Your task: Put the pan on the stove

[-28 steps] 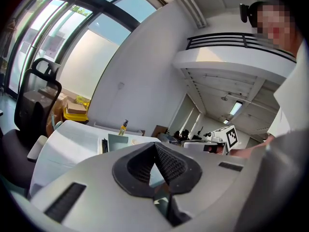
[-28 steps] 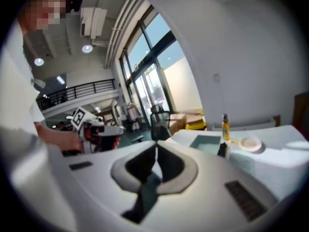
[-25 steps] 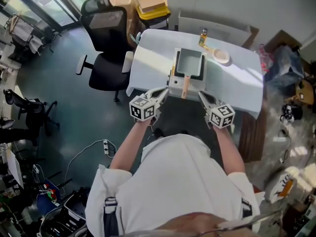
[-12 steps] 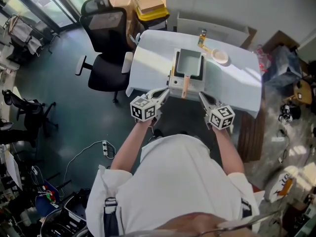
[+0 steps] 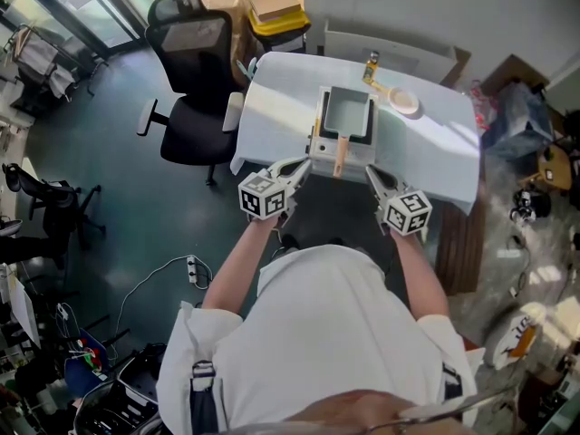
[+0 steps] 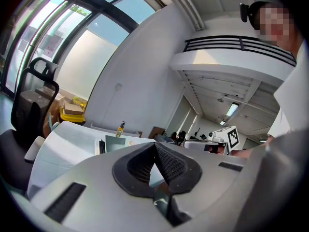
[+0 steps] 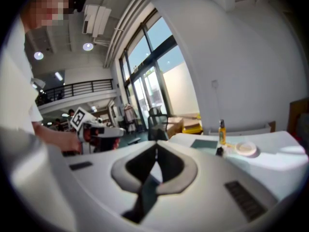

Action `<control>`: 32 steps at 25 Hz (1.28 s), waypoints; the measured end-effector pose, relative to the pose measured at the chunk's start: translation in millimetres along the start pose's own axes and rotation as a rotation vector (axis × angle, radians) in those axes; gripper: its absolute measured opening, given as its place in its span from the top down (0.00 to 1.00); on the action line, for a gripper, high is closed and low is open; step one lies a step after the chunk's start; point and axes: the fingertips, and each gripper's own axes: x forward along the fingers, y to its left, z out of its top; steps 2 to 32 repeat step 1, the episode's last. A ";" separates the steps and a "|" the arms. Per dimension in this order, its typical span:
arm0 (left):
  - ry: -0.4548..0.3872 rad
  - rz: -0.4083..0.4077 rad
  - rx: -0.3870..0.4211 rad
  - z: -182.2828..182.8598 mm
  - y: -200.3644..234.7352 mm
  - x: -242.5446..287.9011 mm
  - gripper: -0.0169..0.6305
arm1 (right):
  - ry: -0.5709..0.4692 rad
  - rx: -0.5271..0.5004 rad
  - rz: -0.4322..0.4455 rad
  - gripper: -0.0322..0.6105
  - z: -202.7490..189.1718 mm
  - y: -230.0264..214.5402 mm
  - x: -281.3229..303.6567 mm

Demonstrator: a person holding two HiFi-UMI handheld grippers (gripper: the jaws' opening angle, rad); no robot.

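Observation:
A rectangular grey-green pan with a wooden handle rests on a small white stove on the white-clothed table. The handle points toward me. My left gripper hovers just off the stove's front left corner, shut and holding nothing. My right gripper hangs to the right of the handle at the table's front edge, also shut and empty. In the left gripper view the shut left gripper points at the pan. The right gripper faces the pan from the other side.
A yellow bottle and a small white plate stand behind the pan at the back right. A black office chair sits left of the table. Boxes lie beyond it. Clutter covers the floor to the right.

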 end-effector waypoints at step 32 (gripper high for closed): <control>0.000 -0.001 0.002 0.4 -0.2 -0.7 0.93 | -0.002 0.001 0.001 0.90 1.0 1.1 0.1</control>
